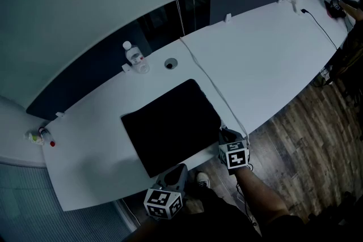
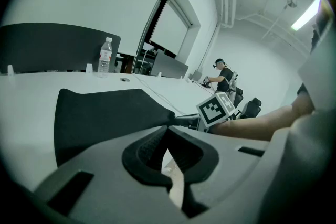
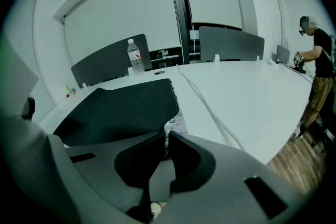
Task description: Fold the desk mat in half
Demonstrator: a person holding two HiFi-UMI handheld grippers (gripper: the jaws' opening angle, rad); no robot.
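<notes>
Head view looks steeply down on a long white bench (image 1: 272, 59) with the black desk mat (image 1: 170, 124) lying flat and unfolded at its near edge. The left tongs (image 1: 173, 170) sit at the mat's near left corner and the right tongs (image 1: 226, 134) at its near right corner, each with its marker cube just behind.

Left gripper view shows that gripper's jaws pressed together on the mat's near edge, which is raised off the bench and curves up toward the pinch. Right gripper view shows its jaws likewise clamped on the mat's corner, with only a thin slit between them; that corner is lifted while the rest of the mat rests on the bench.

Beyond the mat stand a clear water bottle (image 1: 134, 55) and, just beside it, a round hole (image 1: 169, 64) in the bench top. A pale cable (image 1: 210, 79) runs from the far edge along the mat's right side to the near edge. A person (image 1: 354, 14) stands at the bench's far end, above the wooden floor (image 1: 306, 139).
</notes>
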